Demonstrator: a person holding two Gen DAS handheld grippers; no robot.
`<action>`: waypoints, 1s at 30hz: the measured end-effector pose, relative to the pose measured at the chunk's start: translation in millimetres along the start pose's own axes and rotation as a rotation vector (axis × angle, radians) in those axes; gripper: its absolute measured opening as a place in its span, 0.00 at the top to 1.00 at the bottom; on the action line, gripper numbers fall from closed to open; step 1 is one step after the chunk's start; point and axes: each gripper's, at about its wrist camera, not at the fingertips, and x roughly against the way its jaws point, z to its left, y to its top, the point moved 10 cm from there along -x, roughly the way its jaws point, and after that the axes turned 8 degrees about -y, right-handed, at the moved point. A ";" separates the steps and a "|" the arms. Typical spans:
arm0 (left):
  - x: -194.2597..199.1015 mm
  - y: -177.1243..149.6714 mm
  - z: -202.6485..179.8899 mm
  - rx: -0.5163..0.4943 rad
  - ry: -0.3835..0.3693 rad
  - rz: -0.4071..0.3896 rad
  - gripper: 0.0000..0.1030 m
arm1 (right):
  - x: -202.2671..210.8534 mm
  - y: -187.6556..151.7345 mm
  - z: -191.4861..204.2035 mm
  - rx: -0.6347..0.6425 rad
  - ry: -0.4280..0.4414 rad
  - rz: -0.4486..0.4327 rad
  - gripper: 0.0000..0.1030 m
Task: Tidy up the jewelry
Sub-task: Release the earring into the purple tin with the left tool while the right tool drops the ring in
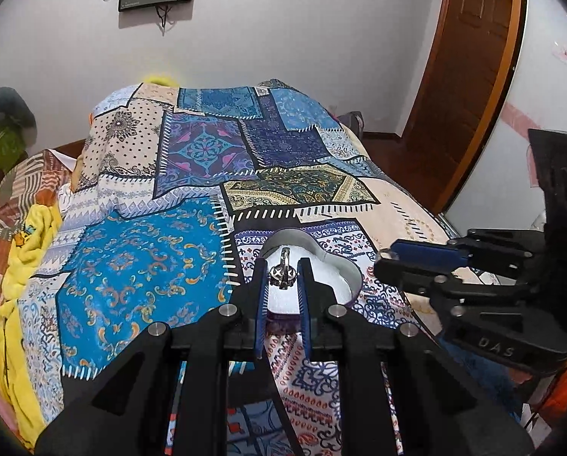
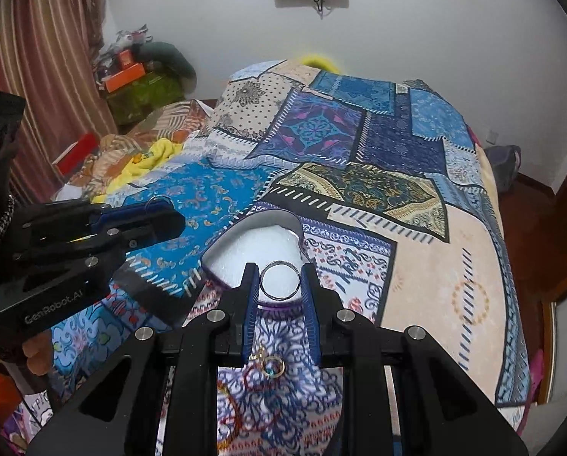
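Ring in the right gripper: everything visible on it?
The plain ring is a thin, smooth silver-coloured metal band with no stone visible. The right hand-held gripper pinches it across its width between blue pads, hoop open towards the camera, above the heart-shaped box's white foam. Only the pads touch it.

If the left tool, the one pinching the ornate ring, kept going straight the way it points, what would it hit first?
Probably the white foam pad inside the heart-shaped box on the bedspread. The left tool, gripping the ornate ring, aims down at it; depth is hard to judge.
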 end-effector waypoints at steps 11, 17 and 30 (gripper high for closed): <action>-30.5 -6.6 2.2 -0.027 -0.013 0.052 0.87 | -33.1 -4.6 2.5 0.038 0.007 0.078 0.80; -46.9 -13.9 7.1 -0.009 -0.035 0.097 0.87 | -44.8 -10.6 3.6 0.054 0.012 0.111 0.80; -51.2 -12.6 9.8 -0.005 -0.036 0.105 0.87 | -54.9 -13.6 7.6 0.076 0.025 0.131 0.80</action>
